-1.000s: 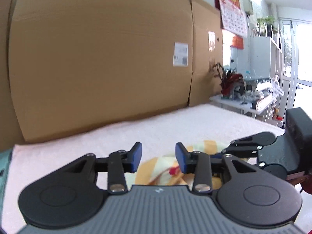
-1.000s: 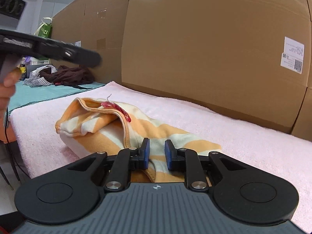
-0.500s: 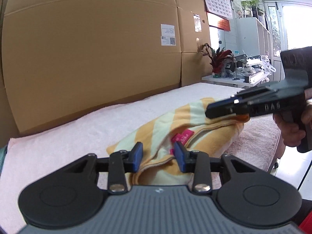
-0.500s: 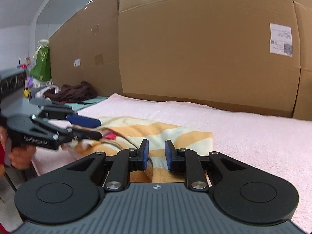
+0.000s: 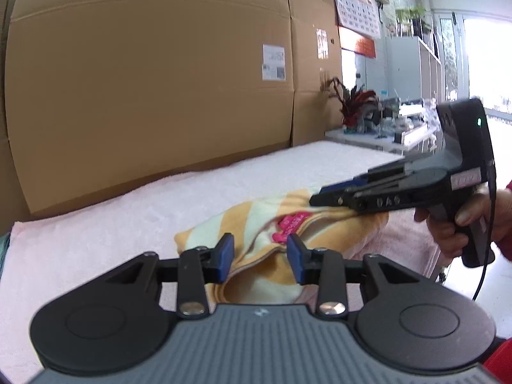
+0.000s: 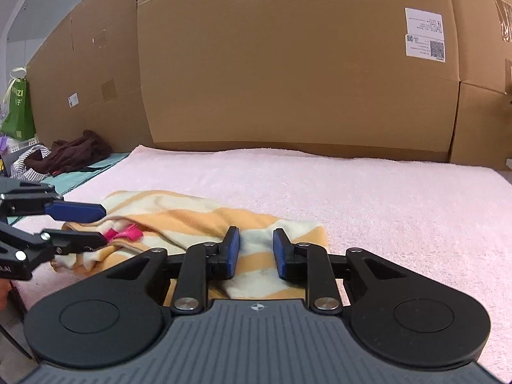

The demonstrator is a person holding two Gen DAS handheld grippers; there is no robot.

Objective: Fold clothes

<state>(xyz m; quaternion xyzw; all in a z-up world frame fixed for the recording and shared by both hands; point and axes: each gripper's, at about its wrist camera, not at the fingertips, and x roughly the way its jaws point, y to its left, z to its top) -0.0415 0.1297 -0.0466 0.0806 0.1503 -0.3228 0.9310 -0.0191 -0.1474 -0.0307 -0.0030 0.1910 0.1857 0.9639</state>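
An orange and cream striped garment (image 5: 256, 224) with a pink tag (image 5: 289, 225) lies folded on the pink towel-covered table (image 5: 128, 224). My left gripper (image 5: 260, 260) is open, its fingers either side of the garment's near edge. My right gripper (image 6: 254, 252) is open just above the garment's (image 6: 198, 214) right end. In the left wrist view the right gripper (image 5: 323, 196) hovers over the garment's far side. In the right wrist view the left gripper (image 6: 102, 224) sits open at the collar by the pink tag (image 6: 123, 233).
Tall cardboard boxes (image 6: 288, 64) wall the back of the table. A dark pile of clothes (image 6: 73, 153) lies on a teal cloth at the left. A white side table with a red plant (image 5: 355, 102) stands at the right.
My right gripper has opened, its fingers wider apart than before. Both grippers have shifted a little around the garment, which has settled flatter on the towel.
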